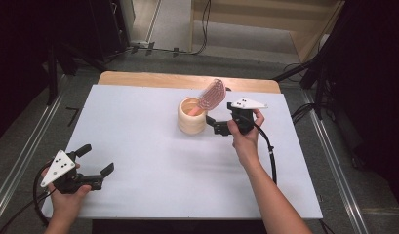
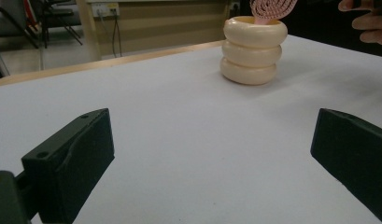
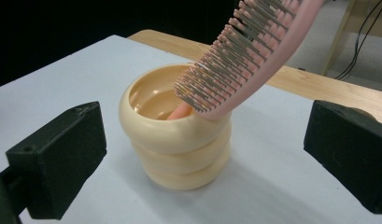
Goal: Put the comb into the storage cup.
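Note:
A cream ribbed cup (image 1: pixel 191 119) stands on the white board (image 1: pixel 153 170), right of its middle and toward the back. A pink hairbrush (image 1: pixel 211 94) stands handle-down in the cup and leans right, its bristled head sticking out over the rim. My right gripper (image 1: pixel 219 113) is open just to the right of the cup, jaws toward it, touching neither cup nor brush. In the right gripper view the cup (image 3: pixel 179 144) and brush (image 3: pixel 254 51) lie ahead between the two jaws. My left gripper (image 1: pixel 98 158) rests open and empty at the board's front left, with the cup (image 2: pixel 254 51) far ahead.
A wooden table edge (image 1: pixel 187 80) shows behind the board. Metal rails (image 1: pixel 26 151) run along both sides, with dark stands and cables on the floor around. A cable (image 1: pixel 270 156) trails from the right gripper. Bare board lies between the two grippers.

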`<state>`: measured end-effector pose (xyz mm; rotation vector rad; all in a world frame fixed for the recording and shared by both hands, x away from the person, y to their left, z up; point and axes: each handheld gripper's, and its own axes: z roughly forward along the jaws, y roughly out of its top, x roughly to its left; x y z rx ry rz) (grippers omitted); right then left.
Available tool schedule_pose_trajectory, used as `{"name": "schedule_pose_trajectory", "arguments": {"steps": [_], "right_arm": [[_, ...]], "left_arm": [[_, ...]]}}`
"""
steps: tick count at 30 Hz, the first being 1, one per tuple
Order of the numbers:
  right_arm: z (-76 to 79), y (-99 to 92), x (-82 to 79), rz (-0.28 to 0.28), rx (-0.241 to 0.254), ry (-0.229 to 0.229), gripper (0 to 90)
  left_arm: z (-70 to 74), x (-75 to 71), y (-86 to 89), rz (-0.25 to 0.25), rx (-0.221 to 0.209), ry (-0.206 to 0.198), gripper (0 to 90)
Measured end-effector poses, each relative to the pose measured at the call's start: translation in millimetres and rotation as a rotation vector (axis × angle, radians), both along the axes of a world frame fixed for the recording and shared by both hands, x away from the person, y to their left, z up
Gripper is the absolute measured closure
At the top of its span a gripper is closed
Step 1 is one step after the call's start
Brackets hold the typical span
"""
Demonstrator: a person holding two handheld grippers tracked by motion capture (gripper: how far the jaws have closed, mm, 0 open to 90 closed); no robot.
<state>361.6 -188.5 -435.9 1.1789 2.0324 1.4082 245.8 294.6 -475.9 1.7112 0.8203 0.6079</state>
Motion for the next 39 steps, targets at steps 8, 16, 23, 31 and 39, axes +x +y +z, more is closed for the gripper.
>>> {"name": "schedule_pose_trajectory", "arguments": {"steps": [8, 16, 23, 31, 39], "right_arm": [[-3.2, -4.7, -9.6, 0.003, 0.001, -0.010, 0.0], [-5.0, -9.2, -19.8, 0.010, 0.002, -0.018, 0.0], [-6.2, -17.2, -31.1, 0.012, -0.002, -0.033, 0.0], [-10.1, -29.9, -43.7, 0.002, -0.005, -0.038, 0.0], [-13.6, -43.8, -55.0, -0.007, -0.008, -0.045, 0.0]], "left_arm": [[0.1, -0.1, -0.6, -0.001, -0.004, 0.000, 0.0], [0.1, -0.3, -0.5, -0.001, -0.002, -0.001, 0.0], [0.4, -0.5, -0.5, 0.000, 0.001, -0.001, 0.0], [0.2, -0.5, -1.6, -0.003, -0.002, 0.000, 0.0], [0.3, -0.7, -1.9, -0.004, -0.001, -0.001, 0.0]]}}
